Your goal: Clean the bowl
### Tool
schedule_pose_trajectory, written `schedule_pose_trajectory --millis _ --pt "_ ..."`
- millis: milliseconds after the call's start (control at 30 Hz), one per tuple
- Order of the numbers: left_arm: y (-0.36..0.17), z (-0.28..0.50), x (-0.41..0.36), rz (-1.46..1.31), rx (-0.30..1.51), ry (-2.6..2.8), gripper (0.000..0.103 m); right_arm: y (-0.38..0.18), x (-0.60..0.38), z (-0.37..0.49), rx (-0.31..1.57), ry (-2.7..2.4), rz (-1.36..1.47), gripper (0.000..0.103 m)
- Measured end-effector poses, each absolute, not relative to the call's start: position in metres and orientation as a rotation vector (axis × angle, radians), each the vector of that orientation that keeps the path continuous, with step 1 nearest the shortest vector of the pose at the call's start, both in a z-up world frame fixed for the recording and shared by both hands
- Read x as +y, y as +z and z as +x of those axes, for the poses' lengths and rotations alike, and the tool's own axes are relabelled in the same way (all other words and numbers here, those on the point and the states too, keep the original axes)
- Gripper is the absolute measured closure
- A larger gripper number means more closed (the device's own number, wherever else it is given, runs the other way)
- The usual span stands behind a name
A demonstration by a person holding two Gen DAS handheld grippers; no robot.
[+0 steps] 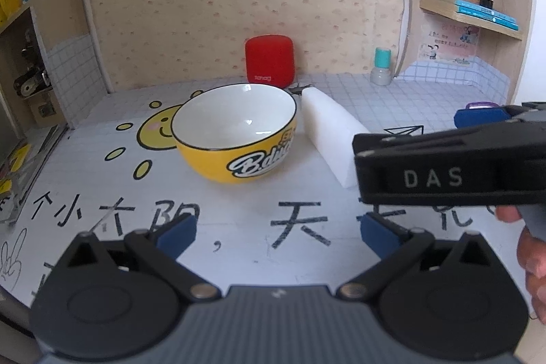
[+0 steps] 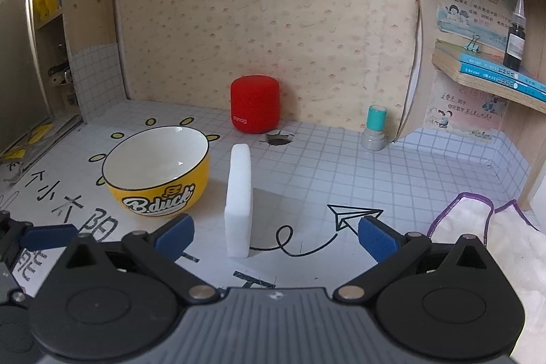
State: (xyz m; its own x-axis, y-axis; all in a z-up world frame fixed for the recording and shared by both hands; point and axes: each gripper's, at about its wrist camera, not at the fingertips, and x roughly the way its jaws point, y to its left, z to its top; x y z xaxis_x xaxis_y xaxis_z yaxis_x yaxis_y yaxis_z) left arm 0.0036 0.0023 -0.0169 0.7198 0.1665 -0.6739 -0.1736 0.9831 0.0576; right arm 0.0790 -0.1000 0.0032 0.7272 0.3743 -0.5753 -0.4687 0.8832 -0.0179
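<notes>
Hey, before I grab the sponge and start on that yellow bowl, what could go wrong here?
The white sponge stands on its thin edge right beside the yellow bowl; a nudge from the open right hand-held gripper would likely topple it.

The bowl sits loose on the desk, so wiping could slide it unless the open left hand-held gripper steadies it.

The red speaker behind could get bumped.
</notes>
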Motion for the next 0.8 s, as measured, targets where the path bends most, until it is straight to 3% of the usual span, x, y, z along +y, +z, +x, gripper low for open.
schedule_pose_trajectory --millis 800 --pt "-0.0178 0.0034 0.0032 -0.017 0.754 0.183 0.0 0.002 -0.0939 0.0779 0.6 0.488 -0.169 0.0"
